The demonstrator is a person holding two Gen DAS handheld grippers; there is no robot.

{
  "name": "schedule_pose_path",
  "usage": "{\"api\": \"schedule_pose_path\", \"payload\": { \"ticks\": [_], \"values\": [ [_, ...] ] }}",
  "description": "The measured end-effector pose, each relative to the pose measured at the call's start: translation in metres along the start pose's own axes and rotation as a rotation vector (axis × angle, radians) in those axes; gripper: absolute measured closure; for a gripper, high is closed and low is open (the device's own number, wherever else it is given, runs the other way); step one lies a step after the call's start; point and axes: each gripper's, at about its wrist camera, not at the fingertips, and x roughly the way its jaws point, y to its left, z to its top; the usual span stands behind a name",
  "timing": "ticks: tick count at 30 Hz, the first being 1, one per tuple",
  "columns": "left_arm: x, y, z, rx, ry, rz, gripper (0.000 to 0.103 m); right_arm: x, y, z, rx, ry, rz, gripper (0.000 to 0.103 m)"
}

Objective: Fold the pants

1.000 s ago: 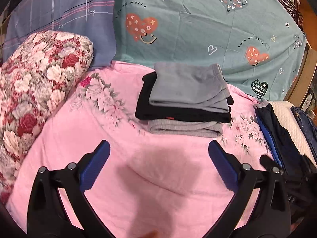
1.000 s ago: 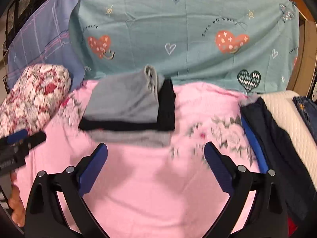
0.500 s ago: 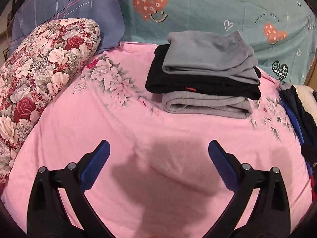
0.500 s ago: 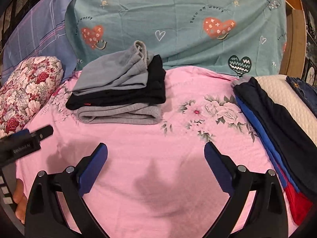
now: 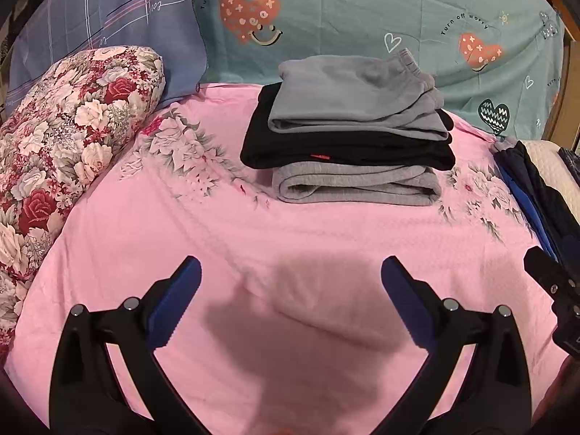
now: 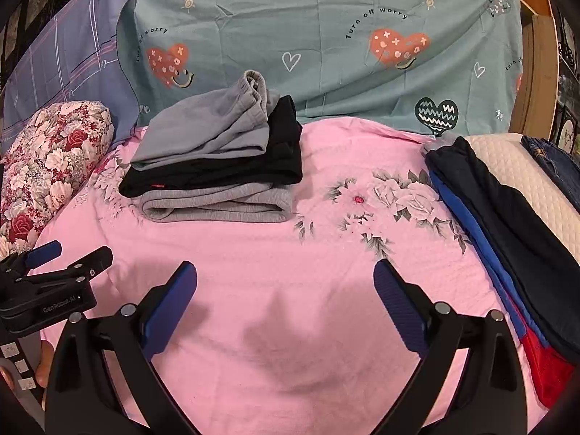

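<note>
Looking along both tools, I see the pink floral bedsheet filling most of each view, with a teal heart-print cover draped upright behind it and a blue plaid pillow to its left. A red-and-white rose-print bolster lies along the sheet's left edge. On the right edge, a loose pile of unfolded pants, navy over blue with a red piece at the near end, rests partly on a cream quilted pad.

My left gripper hovers low over bare sheet, blue-padded fingers spread wide and holding nothing. My right gripper sits level beside it, likewise spread wide and empty; in its view the left tool's black body shows at the lower left.

The stack of folded pants lies straight ahead of the left gripper, well apart from its fingertips, toward the teal cover: light grey pair on the bottom, black pair in the middle, blue-grey pair on top with its elastic waistband to the right. From the right gripper the stack lies ahead and to the left.
</note>
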Motion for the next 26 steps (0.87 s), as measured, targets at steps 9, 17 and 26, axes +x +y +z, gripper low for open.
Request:
{"api": "schedule_pose_path", "payload": {
  "ticks": [9,17,26],
  "values": [
    [0.0018,0.004,-0.0001,-0.026,0.014,-0.008,0.002,0.0035,-0.0013,-0.0018,0.016,0.021,0.002,0.005],
    [0.001,0.0041,-0.0002,-0.024,0.009,-0.008,0.002,0.0031,-0.0008,-0.0015,0.014,0.022,0.005,0.005],
    [0.0027,0.0013,-0.0009,-0.01,0.012,0.007,0.002,0.0023,-0.0003,-0.0021,0.013,0.026,0.005,0.005]
  ]
}}
